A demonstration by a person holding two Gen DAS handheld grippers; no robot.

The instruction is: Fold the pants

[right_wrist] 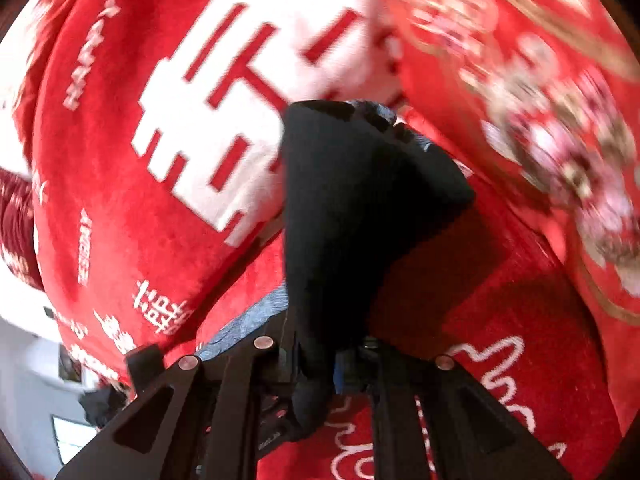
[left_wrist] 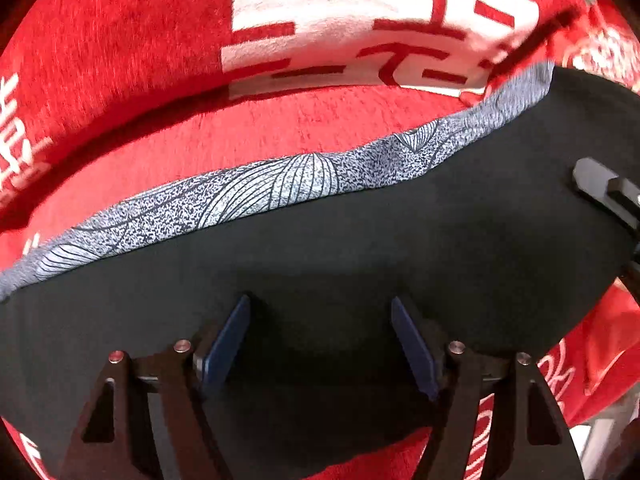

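Left wrist view: pants (left_wrist: 360, 260), black with a grey leaf-print band (left_wrist: 280, 188) along the far edge, lie spread flat on a red blanket (left_wrist: 120, 60) with big white characters. Left gripper (left_wrist: 320, 344) hovers pointing steeply down over the black cloth, fingers (left_wrist: 226, 344) well apart, nothing between them; contact with the fabric cannot be told. Likely placed there to pin or pick the near edge while the other side is lifted. At the right edge a dark piece of the right gripper (left_wrist: 604, 192) shows above the cloth.

Right wrist view: right gripper (right_wrist: 340, 364) has its fingers nearly closed on a bunched fold of pants (right_wrist: 360, 200). The cloth runs taut from the fingers away towards the blanket (right_wrist: 120, 160), so this end looks lifted clear while the rest stays down. A bit of the grey band (right_wrist: 260, 316) peeks just left of the fingers. Background is motion-blurred; a flowered red cloth (right_wrist: 540, 100) sits at upper right.

Judgement: fold in progress, one end raised to carry over the flat part. Risk: thin pinch may slip, or the lower layer drags along.
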